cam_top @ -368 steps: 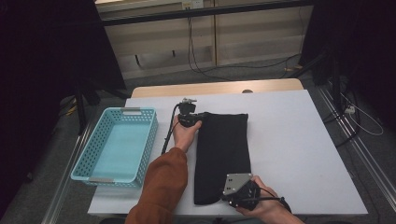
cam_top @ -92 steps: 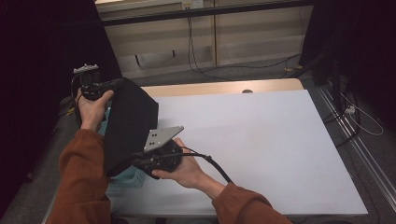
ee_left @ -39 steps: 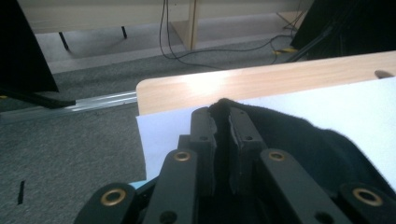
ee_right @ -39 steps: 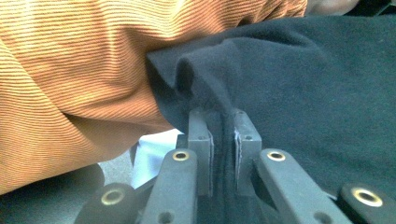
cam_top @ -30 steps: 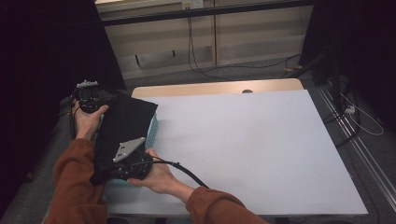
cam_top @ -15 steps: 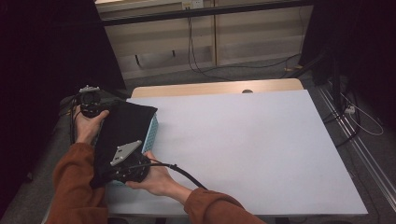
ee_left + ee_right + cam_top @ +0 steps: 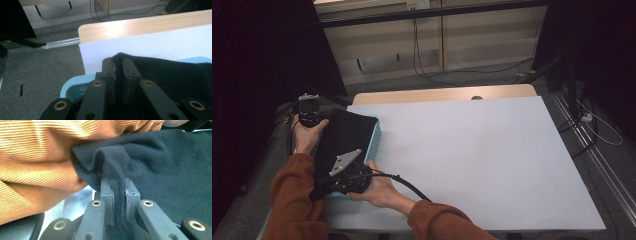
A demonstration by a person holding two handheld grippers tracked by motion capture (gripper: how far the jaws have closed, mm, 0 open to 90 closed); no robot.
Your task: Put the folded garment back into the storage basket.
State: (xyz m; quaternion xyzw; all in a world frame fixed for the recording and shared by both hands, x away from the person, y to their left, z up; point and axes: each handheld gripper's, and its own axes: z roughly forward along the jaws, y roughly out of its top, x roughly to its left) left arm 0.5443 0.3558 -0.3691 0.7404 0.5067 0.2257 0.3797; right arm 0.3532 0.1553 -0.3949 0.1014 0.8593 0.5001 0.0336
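A folded black cloth [image 7: 346,142] lies spread over the light blue basket [image 7: 377,137] at the table's left edge. My left gripper [image 7: 308,111] holds the cloth's far corner, and in the left gripper view its jaws pinch the black cloth [image 7: 172,75] at the gripper [image 7: 119,62] tips above the basket rim [image 7: 72,86]. My right gripper [image 7: 343,179] is shut on the near edge of the cloth. In the right gripper view the black cloth [image 7: 162,167] bunches between the gripper [image 7: 119,187] jaws, next to an orange sleeve [image 7: 37,162].
The white table top [image 7: 482,155] stretches to the right of the basket, with a wooden strip [image 7: 442,94] along its far edge. Grey floor [image 7: 37,65] and cables lie beyond the table. The right gripper's cable [image 7: 404,185] trails across the near table.
Both grippers have lowered the cloth further onto the basket, and the right gripper has shifted slightly right and toward the person.
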